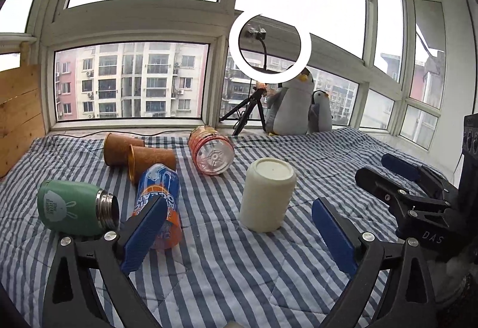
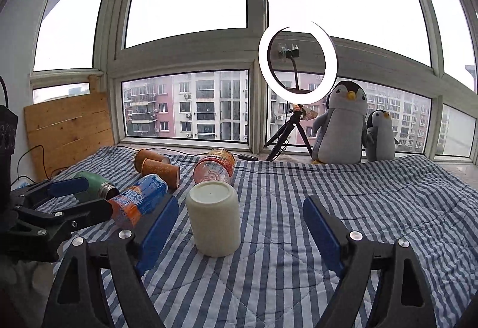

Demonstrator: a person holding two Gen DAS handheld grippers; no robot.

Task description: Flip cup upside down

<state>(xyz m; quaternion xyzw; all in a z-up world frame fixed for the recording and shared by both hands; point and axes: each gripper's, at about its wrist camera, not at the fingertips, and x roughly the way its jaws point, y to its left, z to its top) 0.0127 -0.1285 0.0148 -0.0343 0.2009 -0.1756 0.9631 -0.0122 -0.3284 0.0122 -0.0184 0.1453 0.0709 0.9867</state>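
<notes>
A cream-white cup stands upside down, base up, on the striped blanket; it also shows in the right wrist view. My left gripper is open and empty, just short of the cup, which sits between and beyond its blue pads. My right gripper is open and empty, with the cup just inside its left pad. The right gripper also shows in the left wrist view, and the left gripper shows in the right wrist view.
Lying on the blanket to the left are a green flask, a blue and orange can, two brown cups and a clear orange bottle. A ring light on a tripod and two plush penguins stand at the window.
</notes>
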